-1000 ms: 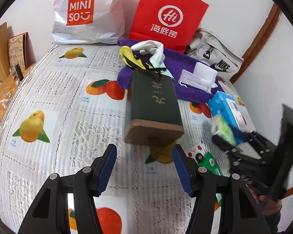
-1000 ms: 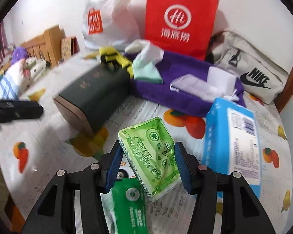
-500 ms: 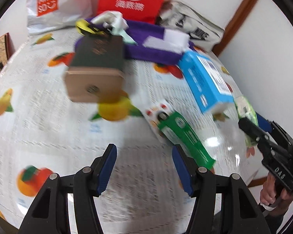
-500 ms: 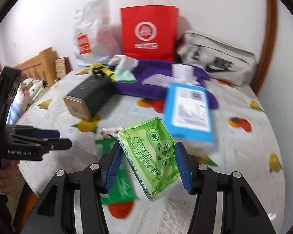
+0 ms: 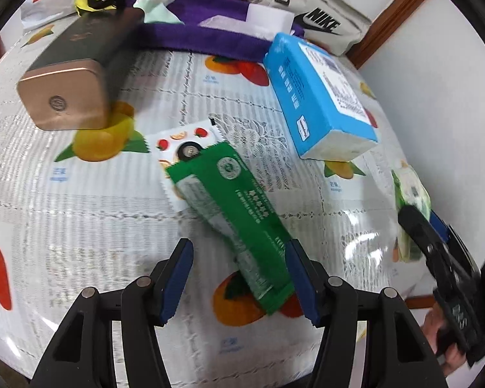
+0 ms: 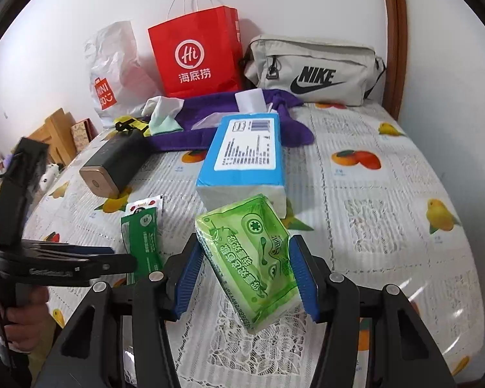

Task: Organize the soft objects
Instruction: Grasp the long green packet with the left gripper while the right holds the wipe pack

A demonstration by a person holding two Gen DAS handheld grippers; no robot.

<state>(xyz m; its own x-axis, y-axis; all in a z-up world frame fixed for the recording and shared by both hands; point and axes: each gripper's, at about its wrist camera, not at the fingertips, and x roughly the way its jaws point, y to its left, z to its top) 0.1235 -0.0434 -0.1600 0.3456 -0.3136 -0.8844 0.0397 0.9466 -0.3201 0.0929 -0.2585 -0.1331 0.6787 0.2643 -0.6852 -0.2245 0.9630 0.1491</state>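
On the table, the left gripper point(image 5: 239, 274) hangs half open over the flat green packet point(image 5: 232, 207), gripping nothing. The right gripper point(image 6: 244, 274) pinches a light green tissue pack point(image 6: 250, 258) across its sides; it looks soft, squashy and slippery.

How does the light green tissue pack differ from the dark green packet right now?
The light green tissue pack is clamped in the right gripper, lifted off the table; the dark green packet lies flat on the tablecloth, its near end between the open left gripper jaws, ungripped. The tissue pack is thick and blocky; the packet is long and flat. The packet overlaps a white fruit-print sachet. Both are green, soft plastic packaging.
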